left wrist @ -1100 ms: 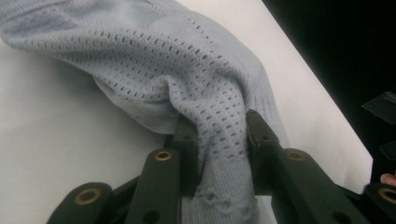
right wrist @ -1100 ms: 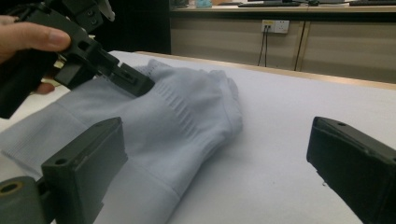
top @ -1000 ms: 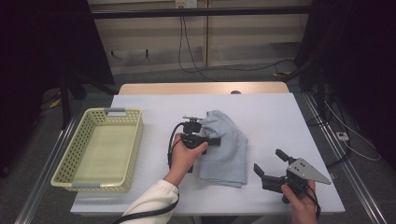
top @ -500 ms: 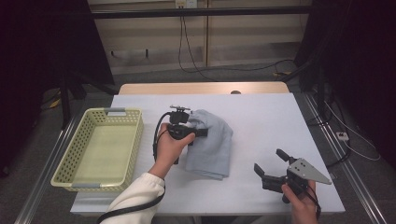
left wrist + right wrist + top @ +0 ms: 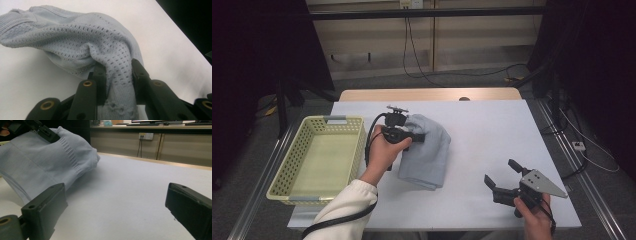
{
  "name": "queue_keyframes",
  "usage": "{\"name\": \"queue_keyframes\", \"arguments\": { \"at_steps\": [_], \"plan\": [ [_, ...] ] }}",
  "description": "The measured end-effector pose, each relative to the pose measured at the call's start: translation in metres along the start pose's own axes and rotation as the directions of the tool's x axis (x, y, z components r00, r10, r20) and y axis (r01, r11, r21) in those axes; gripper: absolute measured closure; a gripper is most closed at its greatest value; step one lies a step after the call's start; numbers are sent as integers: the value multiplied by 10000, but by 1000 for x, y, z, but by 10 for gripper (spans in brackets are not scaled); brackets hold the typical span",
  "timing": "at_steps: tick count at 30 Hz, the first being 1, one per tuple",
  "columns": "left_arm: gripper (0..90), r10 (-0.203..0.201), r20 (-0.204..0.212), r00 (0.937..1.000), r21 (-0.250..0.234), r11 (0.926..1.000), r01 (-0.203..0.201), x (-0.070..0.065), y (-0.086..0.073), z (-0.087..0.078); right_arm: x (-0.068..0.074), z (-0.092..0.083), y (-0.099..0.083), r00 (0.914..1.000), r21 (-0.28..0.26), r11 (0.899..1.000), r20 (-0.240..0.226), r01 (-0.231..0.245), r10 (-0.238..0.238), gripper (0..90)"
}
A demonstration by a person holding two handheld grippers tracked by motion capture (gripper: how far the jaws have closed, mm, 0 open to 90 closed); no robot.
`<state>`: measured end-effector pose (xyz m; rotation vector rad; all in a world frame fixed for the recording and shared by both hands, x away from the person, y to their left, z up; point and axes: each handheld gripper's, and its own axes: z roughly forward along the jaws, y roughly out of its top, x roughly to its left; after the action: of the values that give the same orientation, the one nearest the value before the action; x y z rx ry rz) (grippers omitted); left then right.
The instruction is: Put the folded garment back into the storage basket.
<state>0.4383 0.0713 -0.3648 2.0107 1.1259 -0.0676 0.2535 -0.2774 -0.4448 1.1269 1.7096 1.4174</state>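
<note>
From the high view, I see my left gripper (image 5: pixel 412 136) clamped on a light blue cloth (image 5: pixel 427 155). The cloth sits near the middle of the white tabletop (image 5: pixel 492 130). Part of it is lifted up by the jaws and the rest hangs down to the tabletop toward 6 o'clock. A yellow basket (image 5: pixel 297 165) stands at 9 o'clock from the cloth, just beside my left hand (image 5: pixel 384 150). My right gripper (image 5: pixel 502 180) is at about 4 o'clock from the cloth, well apart from it, with its jaws spread wide and nothing in them.

In the left gripper view, a fold of the cloth (image 5: pixel 82 42) runs between my two black jaws, and they pinch it tight. The cloth has a knit with small holes.

In the right gripper view, my jaws stand far apart over the bare tabletop (image 5: pixel 130 192). The cloth (image 5: pixel 47 162) is at 10 o'clock, with the left gripper (image 5: pixel 41 130) gripping its top.
</note>
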Motion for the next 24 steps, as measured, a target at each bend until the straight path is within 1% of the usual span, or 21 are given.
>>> {"name": "queue_keyframes", "arguments": {
  "at_steps": [1, 6, 11, 15, 17, 19, 21, 24],
  "plan": [
    [715, 67, -55, 10000, 15, 10000, -67, 2, 1, -4, 0, 0, 0, 10000, 3, 10000, -8, 12, -12, 36],
    [716, 7, -126, 9999, 56, 10000, -6, 7, 4, -12, 0, 0, 0, 10000, 6, 10000, 17, 29, -29, 36],
    [716, 138, -409, 9991, 167, 9998, -131, 12, 7, -21, 0, 0, 0, 10000, -4, 10000, 23, 9, -9, 36],
    [716, 168, -519, 9985, 222, 9996, -157, 13, 10, -27, 0, 0, 0, 10000, -15, 10000, 16, 42, -42, 36],
    [716, 271, -636, 9976, 323, 9992, -250, 13, 13, -31, 1, 0, 0, 10000, -29, 10000, 47, -21, 21, 36],
    [716, 231, -655, 9976, 322, 9993, -210, 13, 14, -32, 0, 0, 0, 10000, 3, 10000, 3, 26, -26, 36],
    [716, 297, -702, 9971, 415, 9988, -269, 14, 16, -35, 1, 0, 0, 10000, -9, 10000, -3, 36, -36, 36],
    [716, 299, -831, 9961, 393, 9989, -267, 14, 19, -39, 1, 0, 0, 10000, -24, 10000, -21, 27, -27, 36]
  ]
}}
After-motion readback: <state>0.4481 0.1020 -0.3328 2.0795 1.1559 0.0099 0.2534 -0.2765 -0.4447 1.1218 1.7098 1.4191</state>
